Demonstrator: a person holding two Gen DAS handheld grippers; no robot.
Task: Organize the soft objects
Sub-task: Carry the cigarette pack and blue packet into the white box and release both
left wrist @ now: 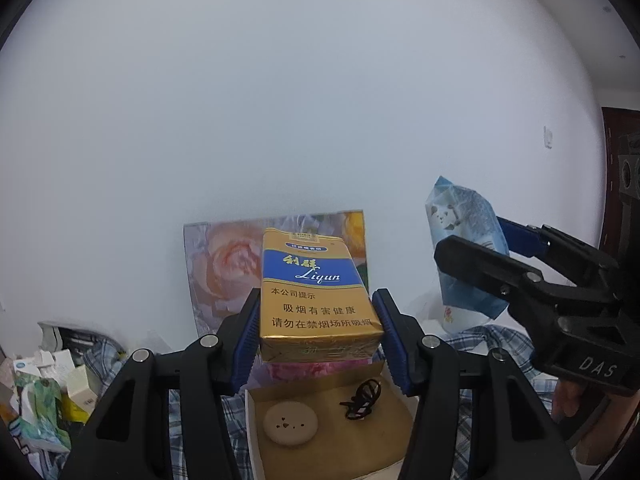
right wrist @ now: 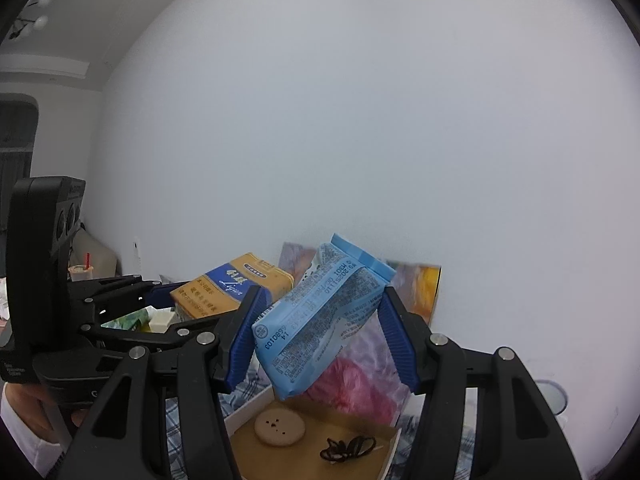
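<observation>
Gold-and-blue Liqun cigarette pack (left wrist: 318, 300) sits clamped between the left gripper's (left wrist: 318, 334) blue pads, held in the air over the open cardboard box (left wrist: 400, 440). Beside it, the right gripper (right wrist: 316, 336) grips a light-blue tissue packet (right wrist: 320, 320) above the same box's far edge.

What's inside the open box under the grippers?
Open box holds a round beige disc and a dark hair clip. Its back end is covered by the Liqun cigarette pack and a pink bag.
</observation>
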